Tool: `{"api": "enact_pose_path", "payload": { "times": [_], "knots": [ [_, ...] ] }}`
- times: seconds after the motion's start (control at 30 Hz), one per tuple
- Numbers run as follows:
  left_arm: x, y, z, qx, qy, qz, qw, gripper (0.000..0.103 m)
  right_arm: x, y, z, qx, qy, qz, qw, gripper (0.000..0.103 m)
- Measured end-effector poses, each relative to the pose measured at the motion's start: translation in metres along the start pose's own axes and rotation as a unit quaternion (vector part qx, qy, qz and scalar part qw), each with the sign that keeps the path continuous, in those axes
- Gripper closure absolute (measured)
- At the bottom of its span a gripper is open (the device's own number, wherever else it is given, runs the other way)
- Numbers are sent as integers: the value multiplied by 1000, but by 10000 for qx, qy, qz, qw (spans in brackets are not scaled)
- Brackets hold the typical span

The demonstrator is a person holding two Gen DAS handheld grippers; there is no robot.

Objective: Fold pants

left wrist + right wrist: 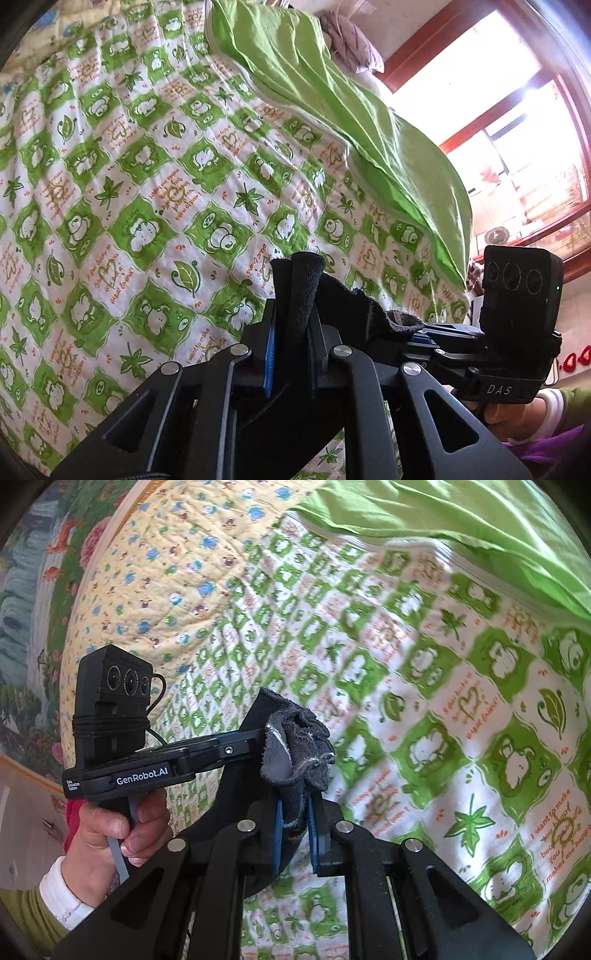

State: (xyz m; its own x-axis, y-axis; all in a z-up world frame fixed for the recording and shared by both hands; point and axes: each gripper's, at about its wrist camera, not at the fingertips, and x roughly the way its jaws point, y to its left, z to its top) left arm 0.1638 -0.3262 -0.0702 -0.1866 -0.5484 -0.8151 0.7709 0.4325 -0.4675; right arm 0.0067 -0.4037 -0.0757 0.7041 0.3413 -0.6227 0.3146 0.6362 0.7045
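The black pants (pixel 299 280) are bunched into a thick fold that stands up between the pads of my left gripper (pixel 293 321), which is shut on it. From there the cloth runs right to the other gripper's body (pixel 517 314), which a hand holds close by. In the right wrist view, my right gripper (pixel 297 812) is shut on a crumpled wad of the same pants (pixel 295 746), whose frayed grey edge shows. The left gripper (pixel 255 744) pinches the cloth just left of it, held by a person's hand (pixel 110 830). Both grippers hover side by side above the bed.
A green and white patterned bedspread (pixel 147 184) lies under both grippers. A plain green sheet (pixel 332 110) is heaped along the far side, with a purple-grey pillow (pixel 351 44) behind it. A yellow quilt (pixel 166 572) covers the left end. A bright red-framed window (pixel 498 110) is at the right.
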Motion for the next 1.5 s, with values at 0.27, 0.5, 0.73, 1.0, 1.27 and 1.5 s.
{"api": "enact_pose_path", "payload": {
  "times": [0.27,0.5,0.73,1.0,1.27,1.5],
  "knots": [
    [-53,3,-20,-147,-483,-84,9987,91,-6,36,-1,-268,-18,366,9990,90],
    [-94,10,-47,-317,-896,-105,9954,91,-5,72,-6,-572,145,804,9950,90],
    [-127,28,-80,-625,-1259,-125,9900,91,12,113,-20,-924,489,1150,9879,90],
    [-143,49,-123,-1060,-1553,-150,9821,91,39,138,-42,-1125,935,1313,9805,90],
    [-143,78,-167,-1584,-1691,-88,9727,91,73,143,-59,-1050,1389,1480,9735,90],
    [-132,102,-197,-1949,-1659,-34,9667,92,103,143,-80,-1033,1768,1402,9687,90]
  ]
}}
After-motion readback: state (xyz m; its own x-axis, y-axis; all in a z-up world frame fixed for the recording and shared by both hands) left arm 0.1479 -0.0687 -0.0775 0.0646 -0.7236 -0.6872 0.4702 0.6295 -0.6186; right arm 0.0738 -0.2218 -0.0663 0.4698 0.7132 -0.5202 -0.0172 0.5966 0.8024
